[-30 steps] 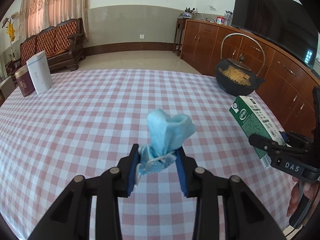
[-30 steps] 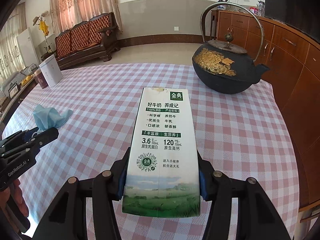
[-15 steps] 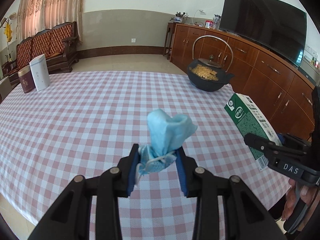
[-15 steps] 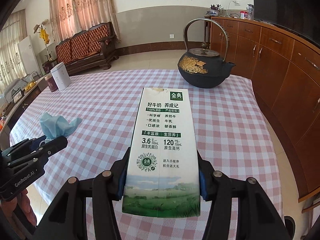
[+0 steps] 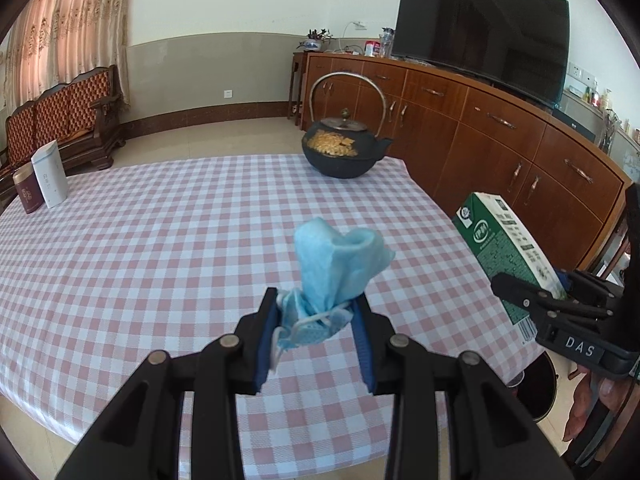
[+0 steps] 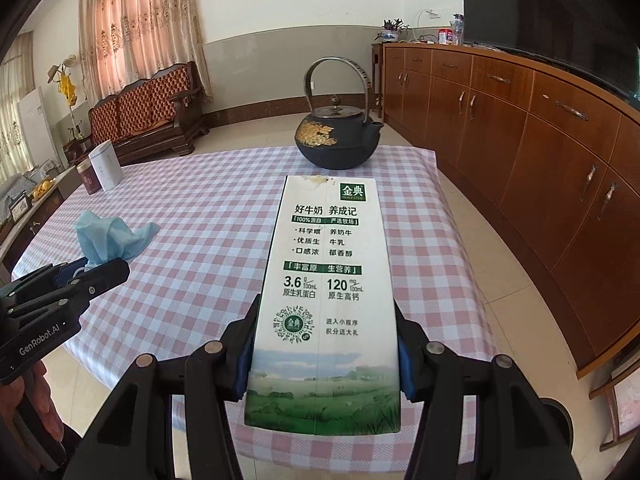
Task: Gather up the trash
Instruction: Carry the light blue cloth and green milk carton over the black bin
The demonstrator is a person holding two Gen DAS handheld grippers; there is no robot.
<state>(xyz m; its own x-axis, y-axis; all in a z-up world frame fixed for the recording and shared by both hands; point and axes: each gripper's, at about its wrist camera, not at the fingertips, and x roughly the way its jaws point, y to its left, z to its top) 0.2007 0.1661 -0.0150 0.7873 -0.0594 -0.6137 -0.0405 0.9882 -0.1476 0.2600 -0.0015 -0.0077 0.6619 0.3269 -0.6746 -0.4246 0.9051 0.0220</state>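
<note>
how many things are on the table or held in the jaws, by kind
Face mask: 1
Milk carton: 1
Teapot: 1
Tins, one white, one maroon: 2
Total: 5

milk carton [image 6: 326, 280]: "金典", "3.6", "120". right gripper [image 5: 560, 300] body: "das". left gripper [image 6: 86, 270] body: "genrobot.ai".

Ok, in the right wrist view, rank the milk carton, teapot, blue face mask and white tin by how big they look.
1. milk carton, though it is nearest the camera
2. teapot
3. face mask
4. white tin, farthest away
</note>
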